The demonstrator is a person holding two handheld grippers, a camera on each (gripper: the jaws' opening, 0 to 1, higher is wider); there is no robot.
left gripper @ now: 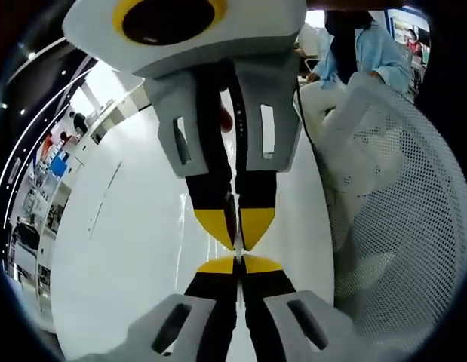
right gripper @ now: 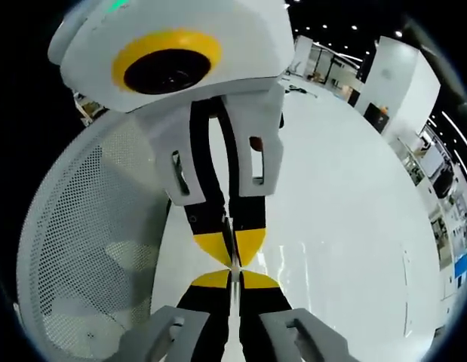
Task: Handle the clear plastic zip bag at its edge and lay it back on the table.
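With my left tongs (left gripper: 238,265) and right tongs (right gripper: 235,278) meeting tip to tip, each clamped on the thin edge of the clear plastic zip bag (left gripper: 237,226) above the white counter (left gripper: 135,249), I judged it best to lower both evenly.

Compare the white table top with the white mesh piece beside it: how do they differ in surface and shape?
The table is smooth and glossy and catches faint reflections, while the mesh piece is pierced all over with small holes. The table is a solid sheet, whereas the mesh piece lets shapes behind it show through. The table lies flat, and the mesh piece looks curved, with a rounded rim. Both are white.
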